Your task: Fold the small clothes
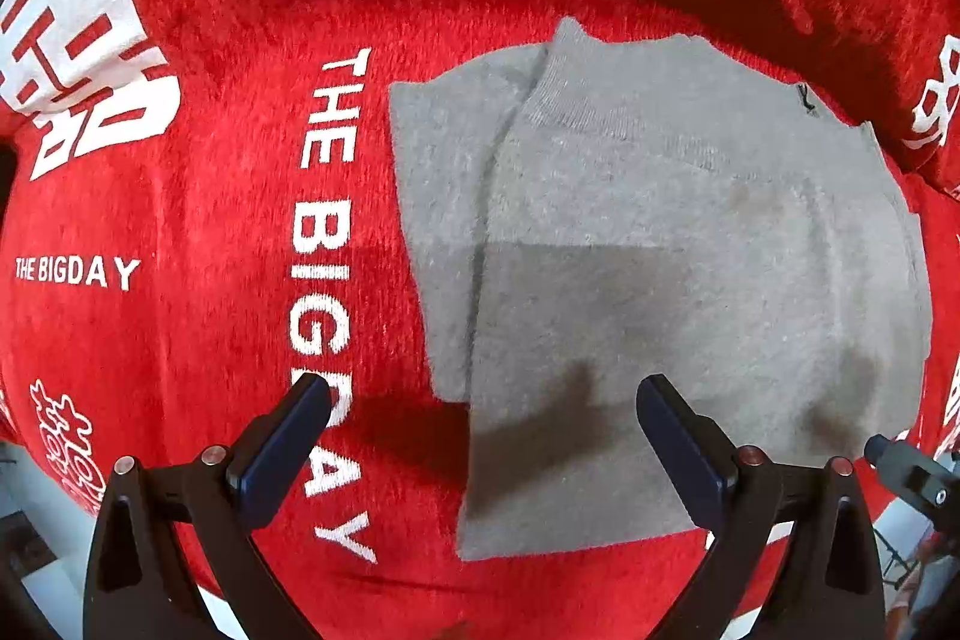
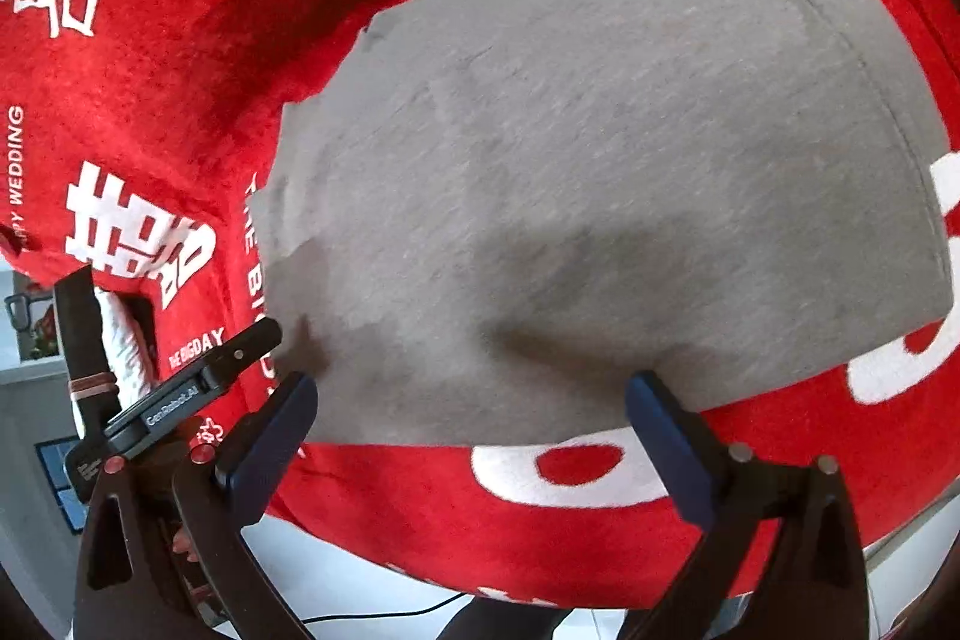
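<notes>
grey garment [image 1: 660, 220], red white-lettered cloth [image 1: 240, 160]

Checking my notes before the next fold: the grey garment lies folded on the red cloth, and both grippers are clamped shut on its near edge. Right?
Not quite. The grey garment does lie folded on the red cloth, but the left gripper and right gripper are both open and hold nothing, as each wrist view shows.
</notes>
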Tool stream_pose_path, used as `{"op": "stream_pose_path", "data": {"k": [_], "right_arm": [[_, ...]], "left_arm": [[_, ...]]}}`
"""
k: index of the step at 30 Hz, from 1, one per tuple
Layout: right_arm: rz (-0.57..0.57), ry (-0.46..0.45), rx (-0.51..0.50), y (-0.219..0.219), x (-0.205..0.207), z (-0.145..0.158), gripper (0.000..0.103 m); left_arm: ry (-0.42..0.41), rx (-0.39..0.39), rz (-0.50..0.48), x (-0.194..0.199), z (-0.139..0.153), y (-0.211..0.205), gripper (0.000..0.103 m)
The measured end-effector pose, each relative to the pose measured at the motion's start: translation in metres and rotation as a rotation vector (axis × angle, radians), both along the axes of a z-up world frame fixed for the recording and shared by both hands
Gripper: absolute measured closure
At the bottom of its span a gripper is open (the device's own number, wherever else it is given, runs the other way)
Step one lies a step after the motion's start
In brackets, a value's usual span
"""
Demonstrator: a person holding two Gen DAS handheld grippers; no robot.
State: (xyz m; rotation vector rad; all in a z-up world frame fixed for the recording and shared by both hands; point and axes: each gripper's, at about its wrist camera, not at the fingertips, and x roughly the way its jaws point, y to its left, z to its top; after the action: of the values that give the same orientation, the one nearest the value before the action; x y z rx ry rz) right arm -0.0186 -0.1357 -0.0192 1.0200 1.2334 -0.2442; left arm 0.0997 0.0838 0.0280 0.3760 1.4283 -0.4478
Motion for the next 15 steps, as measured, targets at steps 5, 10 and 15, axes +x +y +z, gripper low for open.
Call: {"op": "stream_pose_path", "data": {"k": [5,10,15], "right_arm": [[-0.015,0.002,0.026,0.007,0.0,-0.005,0.001],[-0.005,0.017,0.027,0.01,-0.008,-0.006,0.001],[-0.022,0.043,0.051,0.02,-0.019,-0.016,0.001]], "left_arm": [[-0.035,0.029,-0.012,0.0,0.002,0.001,0.001],[-0.051,0.055,-0.028,0.001,0.0,0.003,0.001],[-0.005,0.019,-0.033,0.001,-0.006,0.008,0.001]]}}
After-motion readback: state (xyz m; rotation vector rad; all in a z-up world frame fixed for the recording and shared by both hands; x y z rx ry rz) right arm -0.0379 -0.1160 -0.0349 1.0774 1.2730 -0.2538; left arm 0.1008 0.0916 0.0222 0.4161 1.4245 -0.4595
